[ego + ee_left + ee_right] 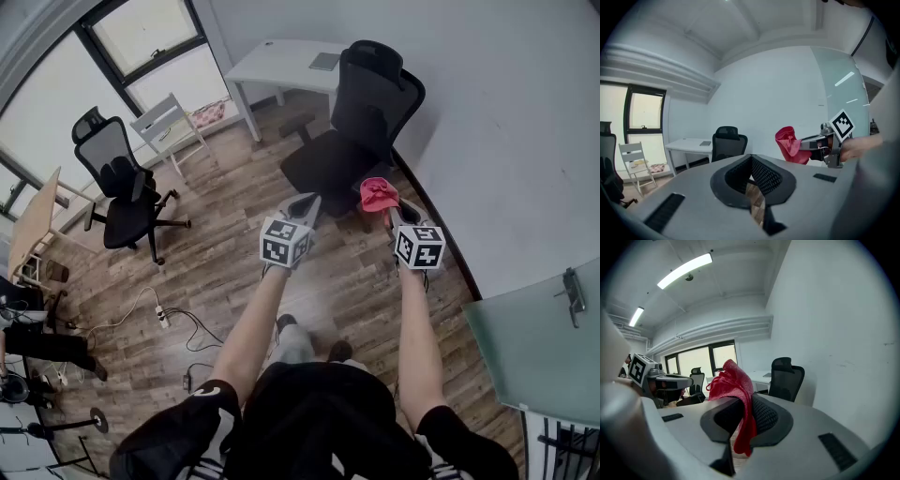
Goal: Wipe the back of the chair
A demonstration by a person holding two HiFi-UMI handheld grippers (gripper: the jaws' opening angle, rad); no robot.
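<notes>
A black mesh office chair with a headrest stands against the white wall ahead of me, its seat facing me; the same chair shows in both gripper views. My right gripper is shut on a red cloth, which bunches above its jaws and hangs between them. It hovers just short of the seat's right side. My left gripper is shut with nothing in it, level with the right one, near the seat's front edge. The red cloth shows to its right.
A white desk with a grey pad stands behind the chair. A second black office chair and a white folding chair stand at the left by the windows. Cables and a power strip lie on the wood floor. A glass door is at right.
</notes>
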